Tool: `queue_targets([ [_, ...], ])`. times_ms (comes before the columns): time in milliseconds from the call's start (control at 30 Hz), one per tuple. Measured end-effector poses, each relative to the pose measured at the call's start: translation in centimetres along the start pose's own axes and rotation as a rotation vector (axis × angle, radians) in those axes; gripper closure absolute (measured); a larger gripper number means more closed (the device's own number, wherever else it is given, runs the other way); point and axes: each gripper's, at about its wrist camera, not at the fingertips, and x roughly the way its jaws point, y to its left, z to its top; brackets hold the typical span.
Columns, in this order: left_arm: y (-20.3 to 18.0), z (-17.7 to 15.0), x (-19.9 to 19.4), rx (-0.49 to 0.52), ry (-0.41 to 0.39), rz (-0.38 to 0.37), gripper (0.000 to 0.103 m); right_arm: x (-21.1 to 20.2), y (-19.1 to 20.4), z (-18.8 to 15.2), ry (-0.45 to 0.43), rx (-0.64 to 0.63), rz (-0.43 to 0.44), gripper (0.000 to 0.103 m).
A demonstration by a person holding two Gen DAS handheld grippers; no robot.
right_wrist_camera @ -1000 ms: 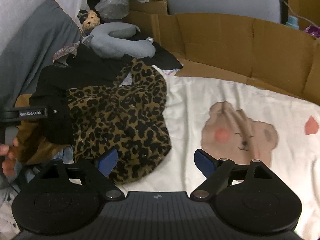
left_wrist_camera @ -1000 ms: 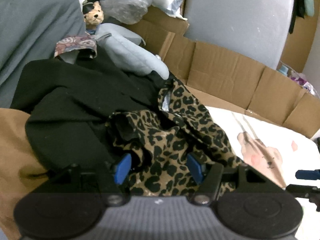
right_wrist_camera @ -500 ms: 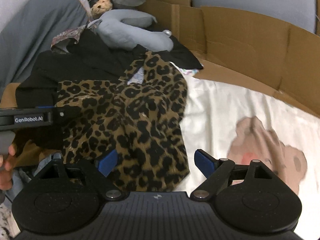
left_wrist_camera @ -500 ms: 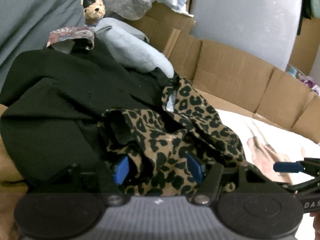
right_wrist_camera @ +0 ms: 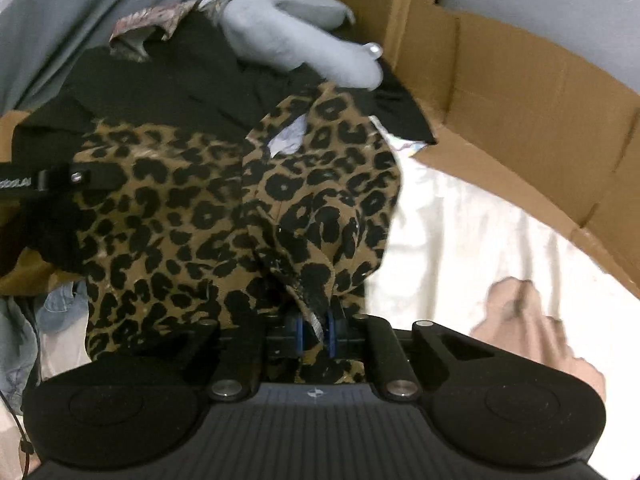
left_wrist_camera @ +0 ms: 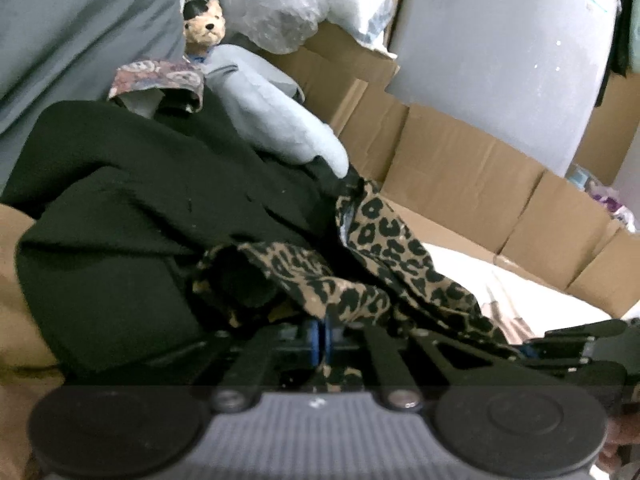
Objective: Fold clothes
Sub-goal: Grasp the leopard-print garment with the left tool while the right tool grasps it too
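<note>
The left gripper (left_wrist_camera: pixel 321 334) is seen pressed together on a fold of the leopard-print garment (left_wrist_camera: pixel 360 280), the blue pads meeting with patterned cloth pinched between them. The right gripper (right_wrist_camera: pixel 315 330) is likewise closed on an edge of the same leopard-print garment (right_wrist_camera: pixel 224 216), a hem being caught between its blue pads. In the left wrist view the right gripper (left_wrist_camera: pixel 568 346) is seen at the lower right, at the garment's far edge; in the right wrist view the left gripper (right_wrist_camera: pixel 76 176) is seen reaching in from the left over the spotted cloth.

The garment is spread in a crumpled heap on a white bed sheet (right_wrist_camera: pixel 472 232) printed with a pink bear figure (right_wrist_camera: pixel 532 320). It is partly laid over a black garment (left_wrist_camera: pixel 120 208), which is piled behind and to the left of it. A tan cloth (left_wrist_camera: pixel 12 288) is seen at the left edge beneath the black one. A light blue neck pillow (right_wrist_camera: pixel 296 36) is rested on the black garment, and a small teddy bear (left_wrist_camera: pixel 204 28) is placed behind it, beside a crumpled clear plastic bag (left_wrist_camera: pixel 276 12). A flattened cardboard wall (right_wrist_camera: pixel 520 92) is stood along the far side of the sheet.
</note>
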Motion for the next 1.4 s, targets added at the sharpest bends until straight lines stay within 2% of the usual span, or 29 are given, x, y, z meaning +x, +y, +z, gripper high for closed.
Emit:
queue_targets([
  [233, 0.1, -1.4, -2.8, -0.037, 0.002, -0.021, 0.100, -3.9, -2.1, -1.7, -0.005, 0.078, -0.019, 0.098],
  [433, -0.1, -3.4, -6.0, -0.043, 0.031, -0.025, 0.100, -6.9, -4.5, -4.3, 0.009, 0.198, -0.066, 0.099],
  [633, 0.2, -6.9, -8.4, -0.072, 0.125, -0.023, 0.100, -9.6, -6.6, -8.0, 0.049, 0.322, -0.117, 0.100],
  [767, 0.3, -9.3, -9.7, -0.093, 0.198, -0.026, 0.100, -10.9, -7.0, -10.2, 0.074, 0.361, -0.133, 0.101],
  [1100, 0.4, -12.0, -11.5, -0.117, 0.275, -0.028, 0.101, -12.0, -7.4, -12.9, 0.150, 0.449, -0.133, 0.102],
  [1267, -0.1, -14.8, -12.5, -0.128, 0.353, -0.046, 0.101, -12.5, -6.4, -15.2, 0.216, 0.430, -0.155, 0.102],
  [1400, 0.1, -17.3, -12.7, -0.147, 0.435, -0.056, 0.101, -13.0, -6.2, -17.4, 0.294, 0.466, -0.156, 0.102],
])
